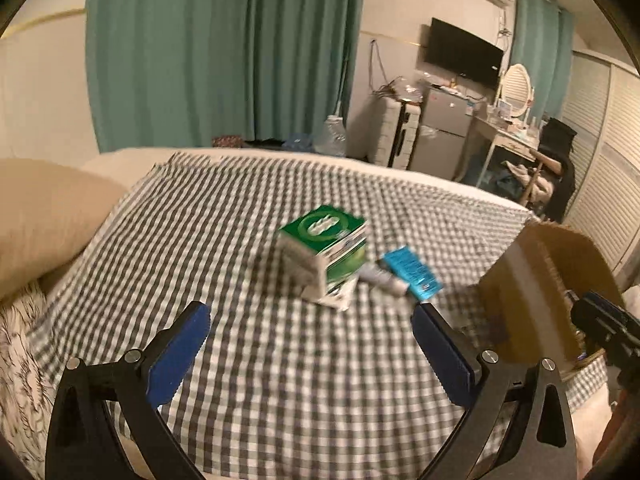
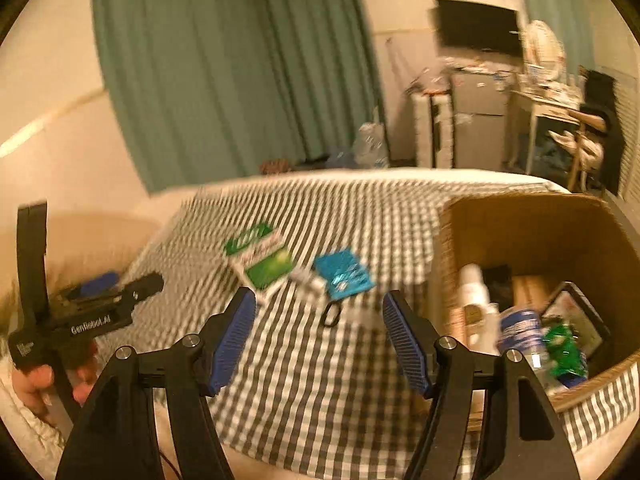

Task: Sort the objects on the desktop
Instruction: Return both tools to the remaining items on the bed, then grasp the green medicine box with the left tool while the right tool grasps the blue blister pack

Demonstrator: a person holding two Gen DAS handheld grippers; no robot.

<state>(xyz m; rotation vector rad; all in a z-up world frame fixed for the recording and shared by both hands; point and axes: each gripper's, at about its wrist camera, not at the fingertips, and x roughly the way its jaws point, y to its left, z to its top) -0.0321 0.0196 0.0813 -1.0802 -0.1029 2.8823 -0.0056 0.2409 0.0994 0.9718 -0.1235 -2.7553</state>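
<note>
A green and white box [image 1: 326, 254] [image 2: 262, 262] stands on the checked cloth [image 1: 248, 360]. Right of it lie a small grey tube [image 1: 382, 276] [image 2: 308, 280] and a blue packet [image 1: 414, 272] [image 2: 344, 274]. A small black clip [image 2: 331, 315] lies in front of the packet. My left gripper [image 1: 310, 330] is open and empty, short of the box. My right gripper [image 2: 318, 312] is open and empty, just before the clip. The left gripper also shows at the left of the right wrist view [image 2: 116, 284].
A cardboard box [image 2: 448, 240] [image 1: 532, 280] at the right holds a white bottle [image 2: 476, 300], a blue can, a green packet and other items. A beige pillow [image 1: 44, 216] lies at the left. The bed's far edge runs behind the objects.
</note>
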